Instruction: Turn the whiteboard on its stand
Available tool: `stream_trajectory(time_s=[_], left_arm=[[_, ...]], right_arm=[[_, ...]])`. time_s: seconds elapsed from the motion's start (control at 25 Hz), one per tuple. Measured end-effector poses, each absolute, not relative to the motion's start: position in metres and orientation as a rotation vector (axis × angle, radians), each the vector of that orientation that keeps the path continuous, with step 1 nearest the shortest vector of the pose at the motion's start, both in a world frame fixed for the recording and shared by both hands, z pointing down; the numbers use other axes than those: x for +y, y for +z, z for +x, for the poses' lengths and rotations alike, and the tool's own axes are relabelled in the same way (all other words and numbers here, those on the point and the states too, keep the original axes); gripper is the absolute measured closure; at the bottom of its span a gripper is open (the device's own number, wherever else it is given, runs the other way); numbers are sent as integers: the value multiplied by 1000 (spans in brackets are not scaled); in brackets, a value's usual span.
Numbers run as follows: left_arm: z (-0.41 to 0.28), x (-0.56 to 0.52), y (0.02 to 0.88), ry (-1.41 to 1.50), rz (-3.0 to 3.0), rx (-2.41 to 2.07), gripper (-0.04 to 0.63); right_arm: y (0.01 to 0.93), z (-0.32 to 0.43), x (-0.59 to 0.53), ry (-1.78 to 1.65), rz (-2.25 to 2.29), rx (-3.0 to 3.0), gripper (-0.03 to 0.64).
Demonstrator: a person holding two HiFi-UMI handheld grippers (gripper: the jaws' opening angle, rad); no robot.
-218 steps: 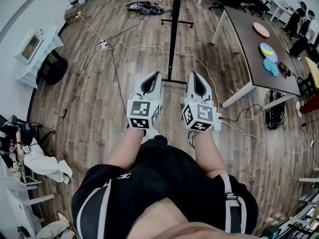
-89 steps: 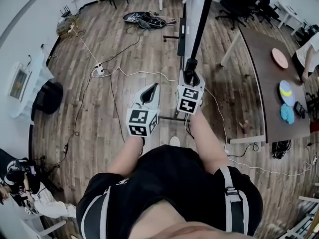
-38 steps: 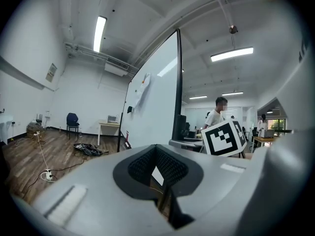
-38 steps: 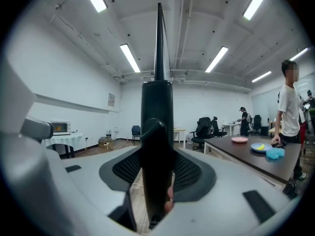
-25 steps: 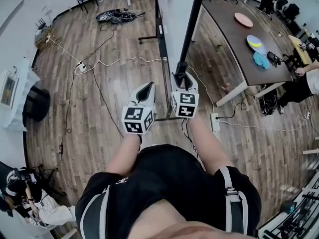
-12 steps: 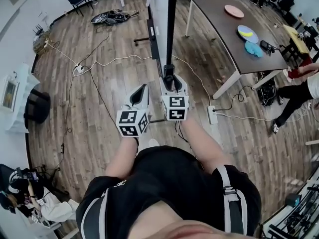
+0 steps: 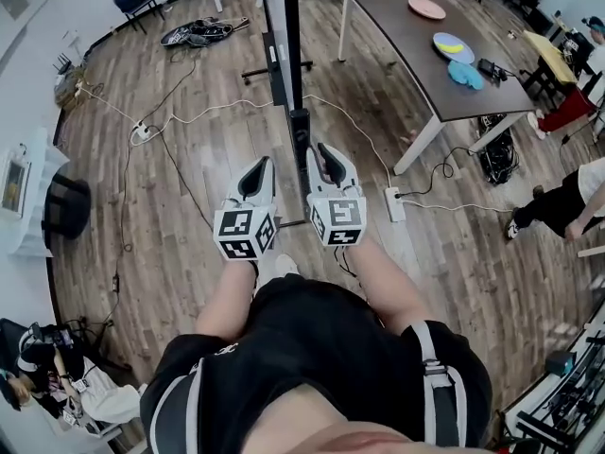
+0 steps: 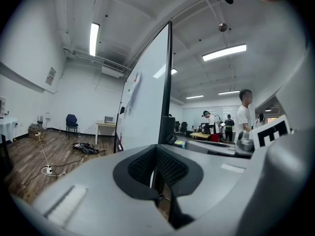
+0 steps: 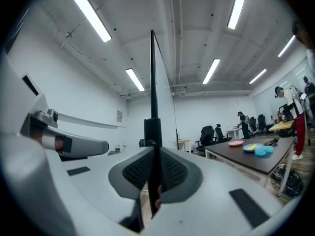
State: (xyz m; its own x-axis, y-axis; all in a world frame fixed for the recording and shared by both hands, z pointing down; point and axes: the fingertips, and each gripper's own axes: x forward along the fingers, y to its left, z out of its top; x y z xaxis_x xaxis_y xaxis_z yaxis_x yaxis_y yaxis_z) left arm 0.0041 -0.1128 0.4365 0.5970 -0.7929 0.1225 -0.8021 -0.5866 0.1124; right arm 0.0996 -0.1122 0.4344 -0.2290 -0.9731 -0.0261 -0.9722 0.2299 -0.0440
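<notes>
My left tongs are pressed together and empty. My right tongs have just been closing to a narrow gap with nothing in it. Just beyond them the whiteboard stands edge-on. Between grips, I judge; next, widen and retake its frame.
</notes>
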Motion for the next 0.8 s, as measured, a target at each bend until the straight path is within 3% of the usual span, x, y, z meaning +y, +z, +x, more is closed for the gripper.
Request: stream_trajectory(time_s=[0.04, 0.08, 0.8], left_arm=[[7, -108, 436, 84, 2670, -1337, 586], [11, -104, 435, 78, 2676, -1332, 586], [53, -27, 430, 62, 2764, -1245, 586]], right_arm=[[429, 105, -102, -16, -1929, 2401, 603], [423, 109, -92, -10, -1922, 2385, 608], [409, 144, -15, -57, -1965, 2302, 611]])
